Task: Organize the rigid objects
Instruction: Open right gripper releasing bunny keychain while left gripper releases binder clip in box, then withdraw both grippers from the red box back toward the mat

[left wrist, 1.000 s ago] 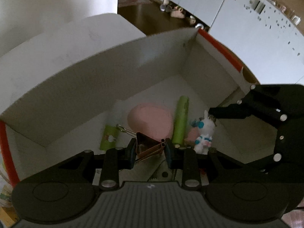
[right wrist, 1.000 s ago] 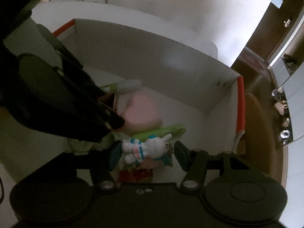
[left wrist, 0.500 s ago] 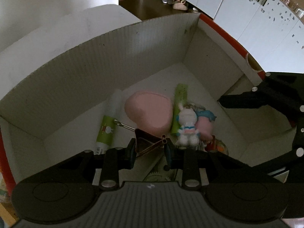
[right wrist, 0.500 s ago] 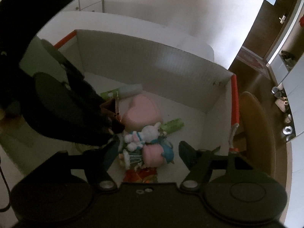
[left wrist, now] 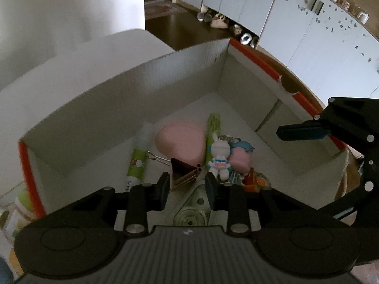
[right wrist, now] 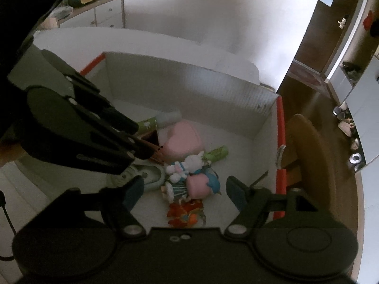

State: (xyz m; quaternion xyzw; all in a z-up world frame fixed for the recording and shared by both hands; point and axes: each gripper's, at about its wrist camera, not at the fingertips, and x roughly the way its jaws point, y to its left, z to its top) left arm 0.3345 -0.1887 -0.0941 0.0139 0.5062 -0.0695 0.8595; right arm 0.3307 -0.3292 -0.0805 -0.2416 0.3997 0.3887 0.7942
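I am holding my left gripper (left wrist: 187, 181) over the near part of the white cardboard box (left wrist: 132, 90), its fingers pinched on a bronze binder clip (left wrist: 183, 169) by its folded body, so the wire handles are trailing away to the left and the clip cannot swing. I am keeping it above the box floor rather than on it, probably because I am choosing a bare spot among what is already lying there. My right gripper (right wrist: 184, 188) is hovering at the right side of the box with its jaws opening and nothing between them; the white rabbit figure (right wrist: 189, 164) is lying free on the floor below, touching the pink-and-blue toy (right wrist: 201, 184), so I judge that drop to be done. The rigid things are gathering in the middle of the box: a pink heart-shaped case (left wrist: 181, 143), a green tube (left wrist: 213, 130) just right of it, a green-and-white stick (left wrist: 138, 159) to its left, and an orange toy (right wrist: 183, 213) nearest me. The far floor is bare, leaving room for the clip.
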